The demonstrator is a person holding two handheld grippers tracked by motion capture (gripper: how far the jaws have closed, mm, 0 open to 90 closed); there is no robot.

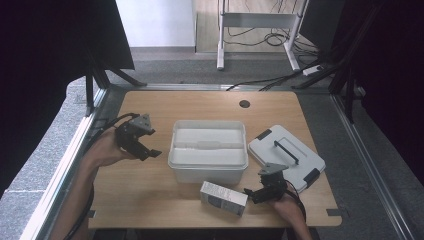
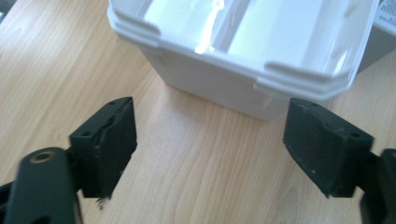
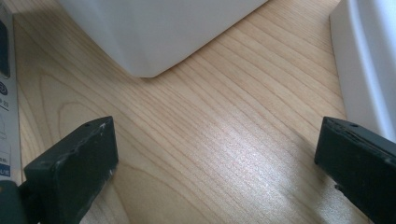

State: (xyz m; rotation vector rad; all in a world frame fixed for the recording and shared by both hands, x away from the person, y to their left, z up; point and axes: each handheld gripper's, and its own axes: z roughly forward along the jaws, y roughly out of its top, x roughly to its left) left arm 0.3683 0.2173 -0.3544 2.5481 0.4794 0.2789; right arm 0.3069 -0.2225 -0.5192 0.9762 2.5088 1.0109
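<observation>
1. Left hand-held gripper [image 1: 150, 150] hangs above the wooden surface [image 1: 150, 200], to the left of the white plastic storage box [image 1: 208, 150]. Its jaws stand wide apart with nothing between them, and they point toward the box.
2. From the left gripper view, the left hand-held gripper [image 2: 210, 144] looks across bare wood at the near wall and stepped rim of the storage box [image 2: 243, 56]; neither pad touches the box.
3. Right hand-held gripper [image 1: 252, 194] sits low at the front right of the surface, between the small cardboard carton [image 1: 223, 198] and the white lid [image 1: 286, 156]. Its jaws are also spread wide and grip nothing.
4. In the right gripper view, the right hand-held gripper [image 3: 215, 158] faces open wood grain. A rounded corner of the storage box [image 3: 149, 32] lies ahead, the printed side of the carton [image 3: 7, 93] runs along the left edge, and a white edge [image 3: 364, 60], apparently the lid's, stands by the right jaw. Whether either jaw touches its neighbour cannot be told.
5. The storage box stands open in the middle of the surface, with pale contents inside that are too washed out to name.
6. The lid lies flat to the right of the box, just apart from it, with a dark handle on top and dark clips at its corners.
7. The carton lies on its side just in front of the box, near the front edge of the surface.
</observation>
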